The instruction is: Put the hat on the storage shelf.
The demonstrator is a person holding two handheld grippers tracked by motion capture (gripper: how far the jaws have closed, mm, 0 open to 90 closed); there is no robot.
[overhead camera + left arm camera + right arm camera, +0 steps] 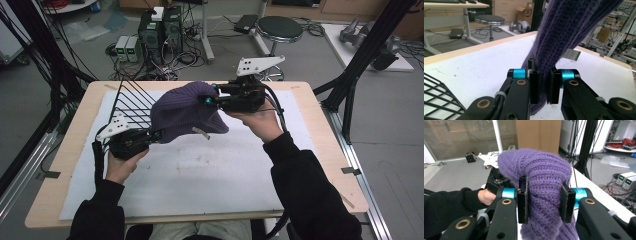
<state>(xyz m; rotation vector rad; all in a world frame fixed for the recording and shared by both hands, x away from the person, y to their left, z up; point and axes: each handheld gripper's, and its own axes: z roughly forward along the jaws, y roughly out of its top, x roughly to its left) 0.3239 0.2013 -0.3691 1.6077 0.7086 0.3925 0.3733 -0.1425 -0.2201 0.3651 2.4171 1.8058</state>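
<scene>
So the purple knit hat (185, 112) hangs in the air over the counter (70, 150), strung between both grippers. Left gripper (156, 135) pinches its lower-left edge, right gripper (210, 95) clamps a thick bunch at the upper right, so it runs diagonally. Chunky ribbed wool, floppy. A black wire rack (132, 102) sits just behind, closest to the left hand.

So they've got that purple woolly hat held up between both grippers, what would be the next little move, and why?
Probably carry the purple hat leftward toward the black wire rack. Both the left gripper and the right gripper are clamped on the knit, and the hat hangs clear above the white mat. The rack stands just beside it, the likeliest place for it.
</scene>
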